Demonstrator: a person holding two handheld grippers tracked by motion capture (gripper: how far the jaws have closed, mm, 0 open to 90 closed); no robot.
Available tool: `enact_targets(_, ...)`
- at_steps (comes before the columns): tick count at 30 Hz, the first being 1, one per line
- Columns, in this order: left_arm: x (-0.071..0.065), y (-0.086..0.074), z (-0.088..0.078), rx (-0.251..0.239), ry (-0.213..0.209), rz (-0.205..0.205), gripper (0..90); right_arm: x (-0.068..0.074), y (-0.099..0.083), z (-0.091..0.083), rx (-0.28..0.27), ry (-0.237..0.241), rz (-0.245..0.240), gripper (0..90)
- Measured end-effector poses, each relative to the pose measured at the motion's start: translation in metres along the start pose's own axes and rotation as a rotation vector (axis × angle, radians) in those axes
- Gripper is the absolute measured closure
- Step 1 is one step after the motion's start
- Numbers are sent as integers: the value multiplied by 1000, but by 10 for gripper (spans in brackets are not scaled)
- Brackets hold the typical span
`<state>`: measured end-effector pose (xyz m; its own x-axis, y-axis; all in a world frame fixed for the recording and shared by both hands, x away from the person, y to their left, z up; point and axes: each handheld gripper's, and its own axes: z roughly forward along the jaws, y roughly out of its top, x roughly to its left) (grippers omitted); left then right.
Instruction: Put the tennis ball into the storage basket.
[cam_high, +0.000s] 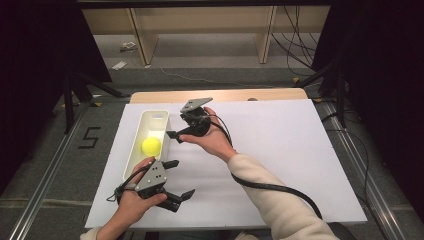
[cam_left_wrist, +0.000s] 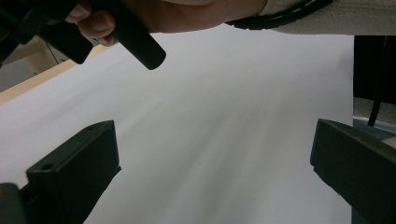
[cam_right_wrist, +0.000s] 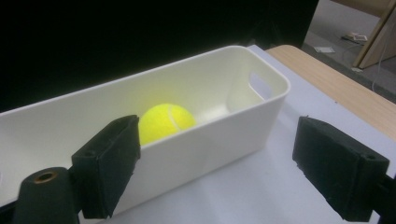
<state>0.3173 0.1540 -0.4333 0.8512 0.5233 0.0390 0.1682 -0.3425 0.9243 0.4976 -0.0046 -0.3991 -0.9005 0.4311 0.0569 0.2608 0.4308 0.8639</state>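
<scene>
Hovering beside the white bin (cam_high: 131, 150), the right gripper (cam_high: 172, 135) gapes empty; its near jaw could clip the rim, jolting the tennis ball (cam_high: 151, 145) inside. The left gripper (cam_high: 180, 181), nearer than the bin, is spread too.

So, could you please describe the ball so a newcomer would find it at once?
On the white sheet covering the table, a long white bin lies at the left. Inside it sits the tennis ball, bright yellow and the bin's sole content.
</scene>
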Motion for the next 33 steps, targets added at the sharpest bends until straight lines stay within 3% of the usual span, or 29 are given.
enact_targets(12, 0, 0, 0, -2, 2, -3, 7, -11, -10, -26, 1, -46, 6, 157)
enact_targets(33, 0, 0, 0, 2, 4, -5, 7, -33, -42, -62, 7, -119, 63, 156)
